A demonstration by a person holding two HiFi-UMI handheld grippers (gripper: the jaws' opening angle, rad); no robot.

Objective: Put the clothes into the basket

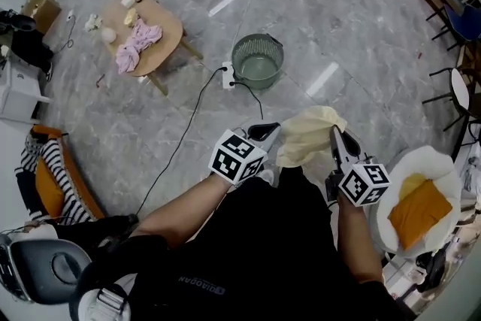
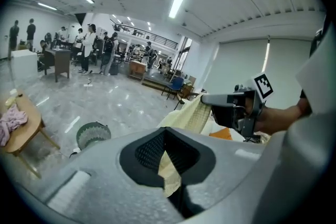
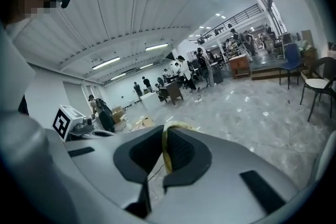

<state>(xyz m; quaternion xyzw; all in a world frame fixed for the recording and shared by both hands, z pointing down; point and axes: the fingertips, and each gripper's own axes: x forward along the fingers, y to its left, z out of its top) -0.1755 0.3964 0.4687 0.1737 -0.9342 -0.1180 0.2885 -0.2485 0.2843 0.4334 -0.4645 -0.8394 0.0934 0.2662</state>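
Here the left claw [image 1: 263, 133] and the right claw [image 1: 335, 137] each pinch an edge of a pale yellow fabric cloth [image 1: 307, 137], which spans between them at lower centre of the head view. The round green mesh basket [image 1: 257, 61] stands on the floor at upper centre, well apart. The carry likely goes best with both grips firm until the cloth hangs over the rim. Both forearms reach forward side by side, claws tipped slightly down. A crumpled pink garment [image 1: 135, 43] lies on the round wooden bench [image 1: 167, 28], upper left.
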